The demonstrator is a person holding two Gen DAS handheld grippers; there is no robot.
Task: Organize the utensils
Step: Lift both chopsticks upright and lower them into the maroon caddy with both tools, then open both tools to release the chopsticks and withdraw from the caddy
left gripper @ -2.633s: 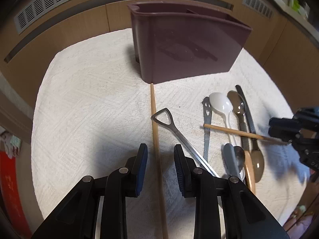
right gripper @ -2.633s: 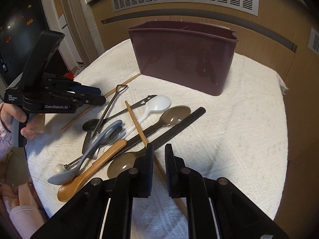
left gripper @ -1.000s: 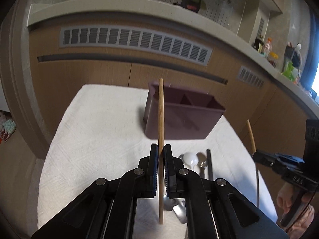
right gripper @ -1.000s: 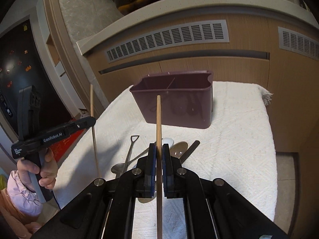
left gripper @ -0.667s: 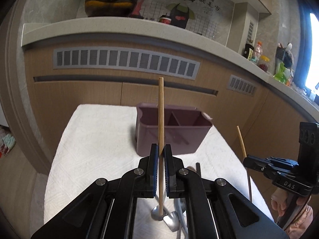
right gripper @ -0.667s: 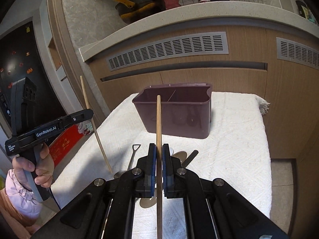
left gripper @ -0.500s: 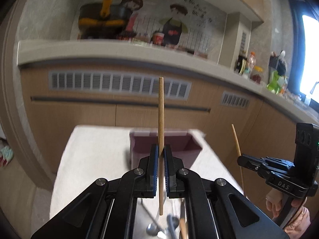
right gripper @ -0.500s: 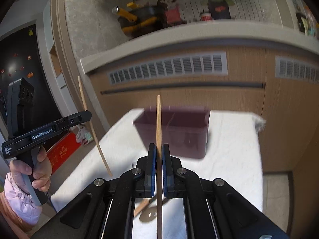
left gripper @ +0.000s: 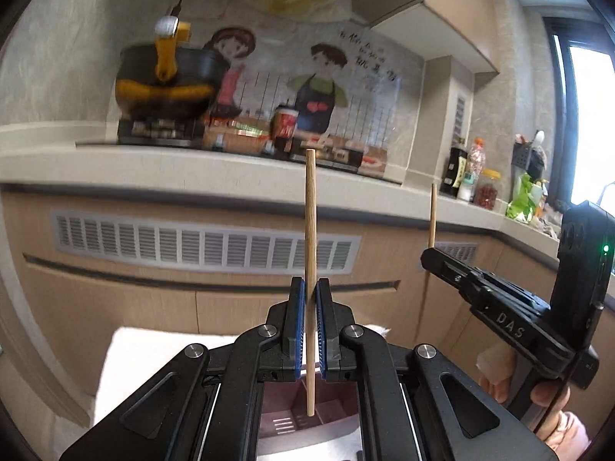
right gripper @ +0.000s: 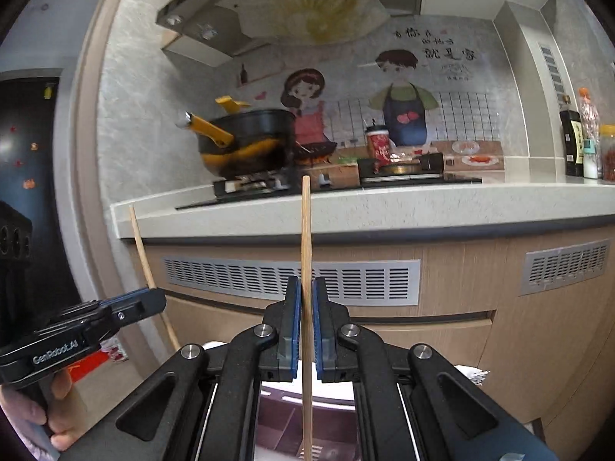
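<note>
My left gripper (left gripper: 310,288) is shut on a wooden chopstick (left gripper: 310,230) held upright. Its lower tip hangs over the open top of the maroon utensil holder (left gripper: 288,420), seen between my arms. My right gripper (right gripper: 306,286) is shut on a second wooden chopstick (right gripper: 306,238), also upright, with its lower end over the holder (right gripper: 284,422). The right gripper (left gripper: 434,259) with its chopstick (left gripper: 432,215) shows in the left wrist view. The left gripper (right gripper: 153,299) with its chopstick (right gripper: 142,249) shows in the right wrist view.
The holder stands on a white cloth-covered table (left gripper: 127,353). Behind it is a wooden cabinet front with grey vents (left gripper: 200,246) under a countertop (right gripper: 346,211) with a black pot (right gripper: 250,142) and bottles (right gripper: 572,142). The other utensils are out of view.
Both grippers picked a chopstick off the cloth, turned it upright and rose. They now sit above the holder, which has dropped to the bottom of both views.
</note>
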